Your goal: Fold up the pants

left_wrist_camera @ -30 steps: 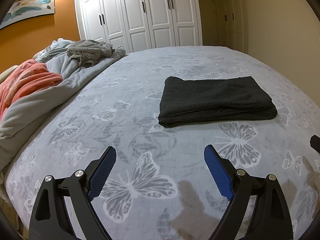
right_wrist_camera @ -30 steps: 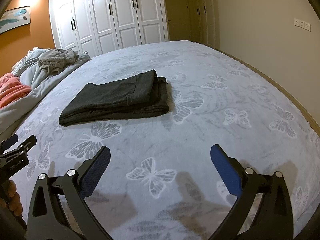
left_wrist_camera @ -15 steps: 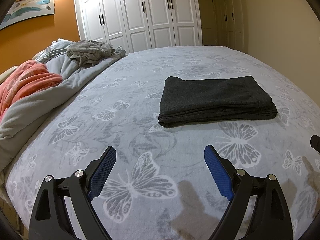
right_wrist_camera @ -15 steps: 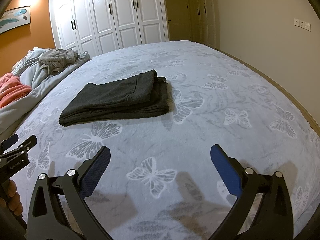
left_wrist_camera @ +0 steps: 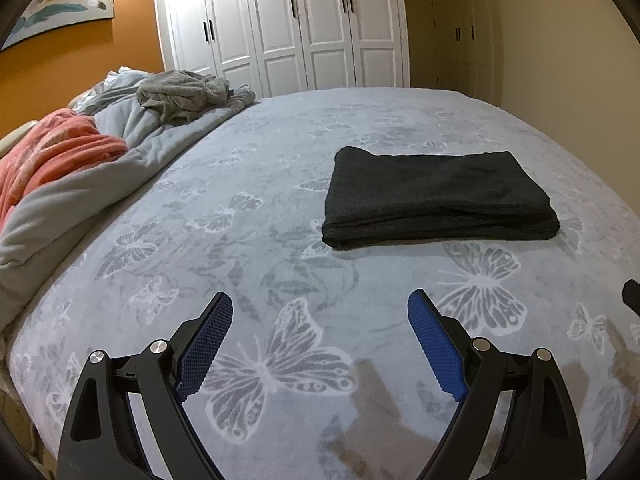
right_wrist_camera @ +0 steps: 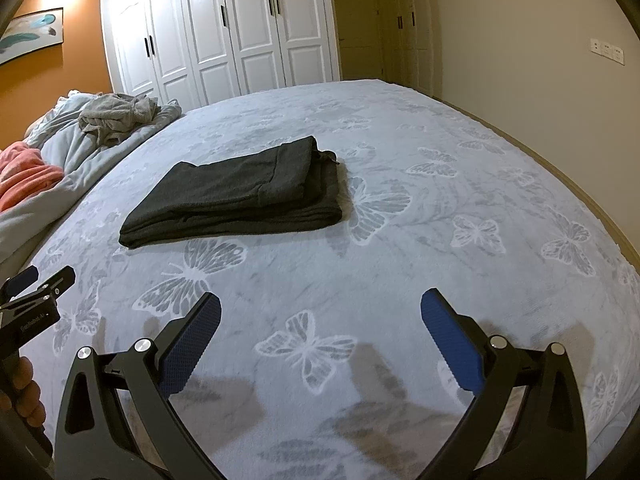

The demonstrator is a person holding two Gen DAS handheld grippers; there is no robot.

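Dark grey pants (left_wrist_camera: 436,196) lie folded into a flat rectangle on the bed (left_wrist_camera: 280,200), also seen in the right wrist view as pants (right_wrist_camera: 236,196) with the waistband end at the right. My left gripper (left_wrist_camera: 320,306) hovers above the bedspread in front of the pants, jaws wide and holding nothing. My right gripper (right_wrist_camera: 320,304) hangs the same way, open, with only bedspread between its blue pads (right_wrist_camera: 452,340). Both stand well short of the pants. The left gripper (right_wrist_camera: 30,300) also shows at the left edge of the right wrist view, held by a hand (right_wrist_camera: 18,392).
Bedding is heaped along the bed's left side: a grey quilt (left_wrist_camera: 104,184), an orange blanket (left_wrist_camera: 52,156) and a crumpled grey garment (left_wrist_camera: 180,94). White wardrobe doors (left_wrist_camera: 288,28) stand behind the bed. The bed's right edge (right_wrist_camera: 580,196) runs close to the wall.
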